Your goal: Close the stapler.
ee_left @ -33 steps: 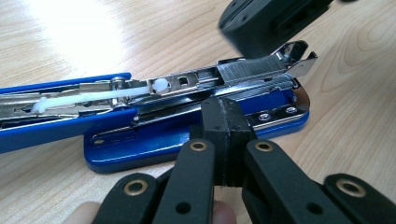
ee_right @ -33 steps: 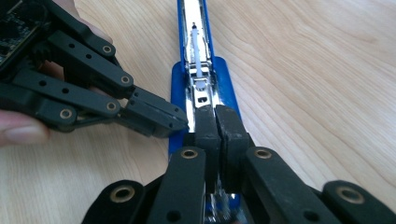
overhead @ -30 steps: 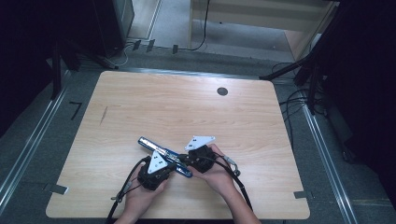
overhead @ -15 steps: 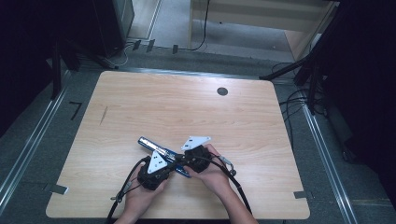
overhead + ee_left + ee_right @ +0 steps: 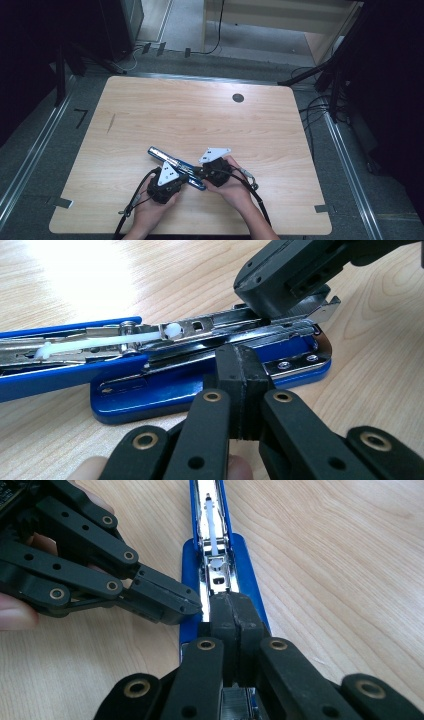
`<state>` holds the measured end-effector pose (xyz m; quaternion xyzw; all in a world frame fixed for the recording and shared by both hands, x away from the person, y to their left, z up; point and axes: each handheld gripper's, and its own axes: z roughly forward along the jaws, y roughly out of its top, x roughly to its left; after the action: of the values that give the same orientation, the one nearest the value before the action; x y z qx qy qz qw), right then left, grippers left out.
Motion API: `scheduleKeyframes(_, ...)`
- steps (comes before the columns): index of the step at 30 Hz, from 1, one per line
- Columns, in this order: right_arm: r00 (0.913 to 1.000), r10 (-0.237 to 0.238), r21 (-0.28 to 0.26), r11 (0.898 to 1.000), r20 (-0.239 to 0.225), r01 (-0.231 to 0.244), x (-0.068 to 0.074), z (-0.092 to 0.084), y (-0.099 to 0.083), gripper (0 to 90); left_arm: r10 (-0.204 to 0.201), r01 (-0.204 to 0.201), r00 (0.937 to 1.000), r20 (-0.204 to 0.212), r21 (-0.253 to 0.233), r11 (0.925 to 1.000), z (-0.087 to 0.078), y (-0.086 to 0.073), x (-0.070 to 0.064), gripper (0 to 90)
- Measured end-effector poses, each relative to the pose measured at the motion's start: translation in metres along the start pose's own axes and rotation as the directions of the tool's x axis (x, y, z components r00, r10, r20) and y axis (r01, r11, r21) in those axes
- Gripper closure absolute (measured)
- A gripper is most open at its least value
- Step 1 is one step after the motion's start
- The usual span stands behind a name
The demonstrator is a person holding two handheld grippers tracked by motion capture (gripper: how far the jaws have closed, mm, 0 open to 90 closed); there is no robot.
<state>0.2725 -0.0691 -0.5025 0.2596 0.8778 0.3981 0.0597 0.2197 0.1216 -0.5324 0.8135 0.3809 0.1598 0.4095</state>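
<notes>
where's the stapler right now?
In the high view the blue stapler lies opened out on the near middle of the wooden table, between the left gripper and right gripper, whose shut jaws meet at its base end.

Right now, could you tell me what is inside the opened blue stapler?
The stapler lies opened flat on the table. Its metal channel holds a white pusher rod. The right claw, shut, covers the channel's near end, so any staples there are hidden.
</notes>
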Motion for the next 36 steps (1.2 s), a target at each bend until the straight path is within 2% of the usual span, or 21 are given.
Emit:
scheduleKeyframes(21,0.9995,0.03,-0.076,0.997,-0.01,-0.031,0.002,0.004,0.012,90.0,-0.013,0.013,0.9999,-0.003,0.0,0.9999,-0.003,-0.001,0.002,90.0)
scheduleKeyframes(25,0.9994,0.033,-0.092,0.995,-0.008,-0.034,0.004,0.003,0.011,90.0,-0.058,0.058,0.9983,0.002,-0.009,0.9983,-0.008,-0.001,0.009,90.0)
scheduleKeyframes(26,0.9995,0.032,-0.094,0.995,-0.007,-0.032,0.004,0.003,0.011,90.0,-0.064,0.064,0.9979,-0.003,-0.012,0.9979,-0.009,-0.001,0.011,90.0)
scheduleKeyframes(27,0.9994,0.033,-0.096,0.995,-0.005,-0.034,0.004,0.002,0.011,90.0,-0.051,0.051,0.9984,-0.025,-0.007,0.9987,-0.011,-0.001,0.013,90.0)
scheduleKeyframes(29,0.9993,0.036,-0.101,0.994,-0.004,-0.036,0.004,0.002,0.012,90.0,-0.067,0.067,0.997,-0.038,-0.014,0.9977,-0.017,-0.001,0.02,90.0)
scheduleKeyframes(36,0.9995,0.03,-0.107,0.994,-0.011,-0.031,0.005,0.005,0.017,90.0,-0.14,0.138,0.9854,-0.096,-0.033,0.9899,-0.032,-0.007,0.051,90.0)
